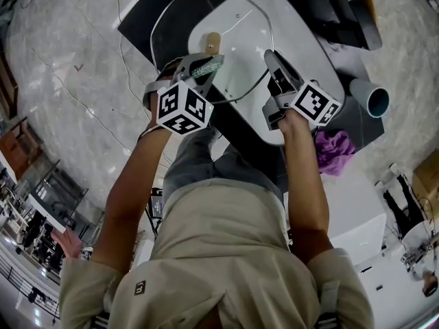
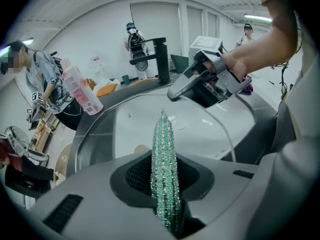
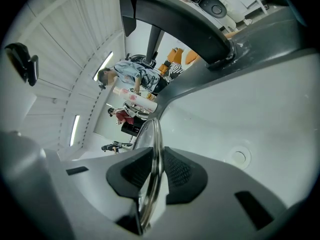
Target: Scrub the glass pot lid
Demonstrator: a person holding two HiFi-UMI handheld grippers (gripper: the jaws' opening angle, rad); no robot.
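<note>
over the white sink (image 1: 302,19), the right hand-held gripper (image 3: 154,170) pinches the glass pot lid (image 1: 213,42) by its rim while the left hand-held gripper (image 2: 165,170) clamps a green scrubber (image 2: 164,134).

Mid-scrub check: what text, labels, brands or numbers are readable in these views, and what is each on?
Nothing reads clearly enough to quote.
Shirt patch: a small light mark, too small to read.
Bottle: pink label, print too blurred to read.
Marker cubes: black-and-white square patterns only, no words or numbers.
</note>
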